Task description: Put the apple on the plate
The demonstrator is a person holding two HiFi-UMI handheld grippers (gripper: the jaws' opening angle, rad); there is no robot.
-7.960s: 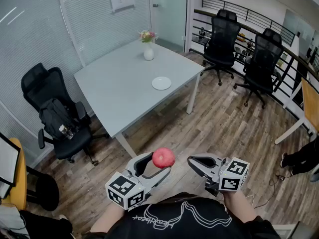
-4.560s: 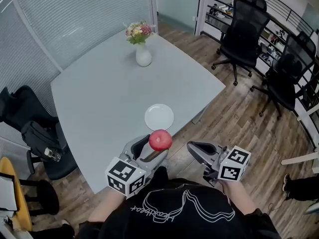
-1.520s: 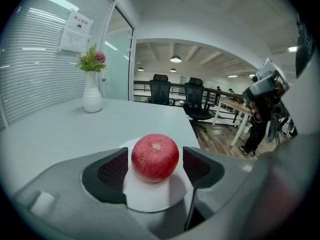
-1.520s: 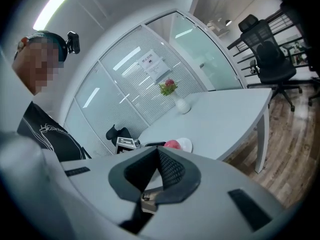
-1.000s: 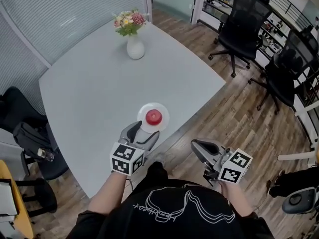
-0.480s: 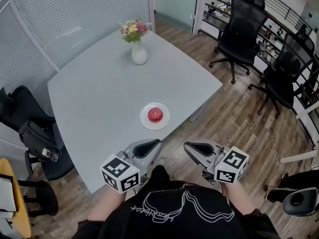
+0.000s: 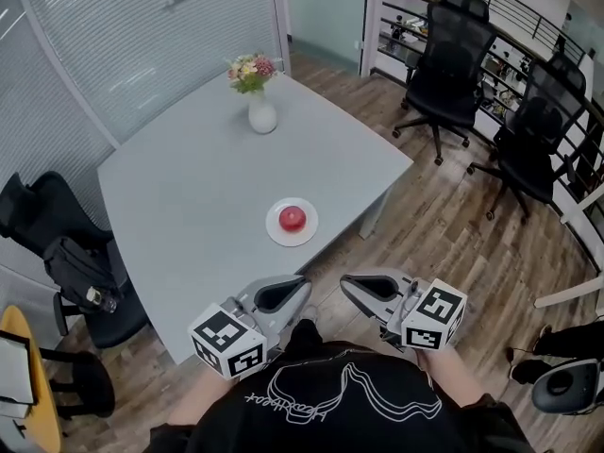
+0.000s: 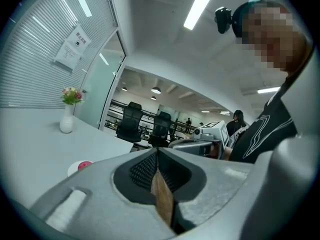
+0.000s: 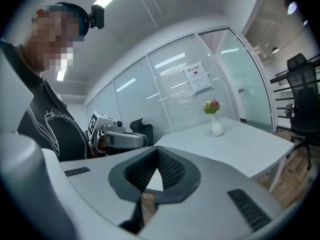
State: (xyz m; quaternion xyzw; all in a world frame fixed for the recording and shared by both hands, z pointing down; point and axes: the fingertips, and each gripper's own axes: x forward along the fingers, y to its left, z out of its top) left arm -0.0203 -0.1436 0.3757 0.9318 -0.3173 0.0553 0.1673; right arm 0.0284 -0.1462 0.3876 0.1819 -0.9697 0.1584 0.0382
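Observation:
The red apple lies on the small white plate near the front edge of the grey table. Both show small and low in the left gripper view, apple on plate. My left gripper is shut and empty, held off the table's edge close to my chest, well short of the plate. My right gripper is beside it, also shut with nothing between its jaws. Each gripper sees the other: the right gripper in the left gripper view, the left gripper in the right gripper view.
A white vase of flowers stands at the table's far side. Black office chairs are at the right on the wooden floor. Another chair with a backpack sits at the table's left. A glass wall with blinds is behind.
The left gripper let go of the apple on the plate, drew back toward me off the table and shut. The right gripper shifted a little left and up.

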